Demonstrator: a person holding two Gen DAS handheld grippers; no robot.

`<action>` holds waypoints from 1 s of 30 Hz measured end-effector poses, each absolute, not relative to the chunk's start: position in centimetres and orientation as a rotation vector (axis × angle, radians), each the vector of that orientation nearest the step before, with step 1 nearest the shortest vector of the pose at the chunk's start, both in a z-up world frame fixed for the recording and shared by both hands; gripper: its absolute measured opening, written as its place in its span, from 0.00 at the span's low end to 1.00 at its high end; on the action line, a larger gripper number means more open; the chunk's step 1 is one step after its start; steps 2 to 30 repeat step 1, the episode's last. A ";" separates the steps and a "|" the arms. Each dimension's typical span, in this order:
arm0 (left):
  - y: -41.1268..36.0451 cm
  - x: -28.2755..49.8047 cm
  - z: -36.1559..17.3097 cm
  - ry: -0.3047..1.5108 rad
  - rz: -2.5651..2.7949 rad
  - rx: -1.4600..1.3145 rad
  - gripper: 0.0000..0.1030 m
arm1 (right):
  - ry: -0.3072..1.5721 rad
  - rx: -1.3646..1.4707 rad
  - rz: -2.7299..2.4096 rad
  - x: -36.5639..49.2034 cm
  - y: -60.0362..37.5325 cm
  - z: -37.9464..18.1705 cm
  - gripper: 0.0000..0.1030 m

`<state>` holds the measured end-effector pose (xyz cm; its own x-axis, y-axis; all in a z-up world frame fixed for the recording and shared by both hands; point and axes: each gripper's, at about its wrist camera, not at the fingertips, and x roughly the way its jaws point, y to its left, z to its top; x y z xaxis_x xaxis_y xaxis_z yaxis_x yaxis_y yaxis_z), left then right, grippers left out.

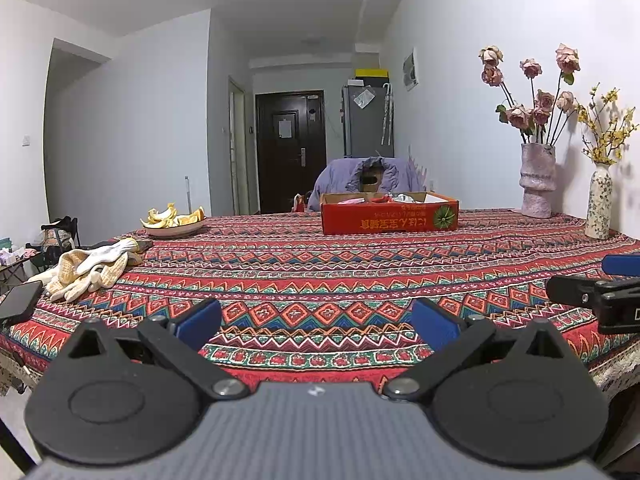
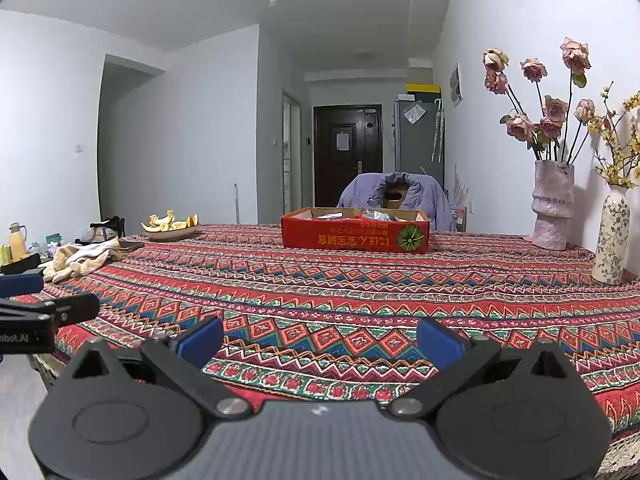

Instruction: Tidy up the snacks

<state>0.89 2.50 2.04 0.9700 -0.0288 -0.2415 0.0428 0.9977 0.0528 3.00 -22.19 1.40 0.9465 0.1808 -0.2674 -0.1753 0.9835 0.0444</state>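
A shallow red cardboard box [image 1: 390,218] holding several snack packets stands at the far side of the patterned tablecloth; it also shows in the right wrist view [image 2: 355,235]. My left gripper [image 1: 318,322] is open and empty, low over the near edge of the table, far from the box. My right gripper [image 2: 320,342] is open and empty, also at the near edge. Each gripper shows at the side of the other's view: the right one [image 1: 600,294] and the left one [image 2: 40,308].
A plate of orange peels [image 1: 174,222] sits far left. Work gloves [image 1: 92,268] and a black phone [image 1: 20,300] lie near the left edge. Two vases with flowers [image 1: 538,184] [image 1: 599,204] stand by the right wall. A chair with a purple jacket [image 1: 368,178] is behind the box.
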 end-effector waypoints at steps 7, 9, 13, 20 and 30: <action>2.5 0.9 2.0 0.242 -0.032 0.054 1.00 | 0.276 0.017 0.182 3.0 -22.1 1.4 1.00; 2.5 0.9 2.0 0.242 -0.032 0.054 1.00 | 0.276 0.017 0.182 3.0 -22.1 1.4 1.00; 2.5 0.9 2.0 0.242 -0.032 0.054 1.00 | 0.276 0.017 0.182 3.0 -22.1 1.4 1.00; 2.5 0.9 2.0 0.242 -0.032 0.054 1.00 | 0.276 0.017 0.182 3.0 -22.1 1.4 1.00; 2.5 0.9 2.0 0.242 -0.032 0.054 1.00 | 0.276 0.017 0.182 3.0 -22.1 1.4 1.00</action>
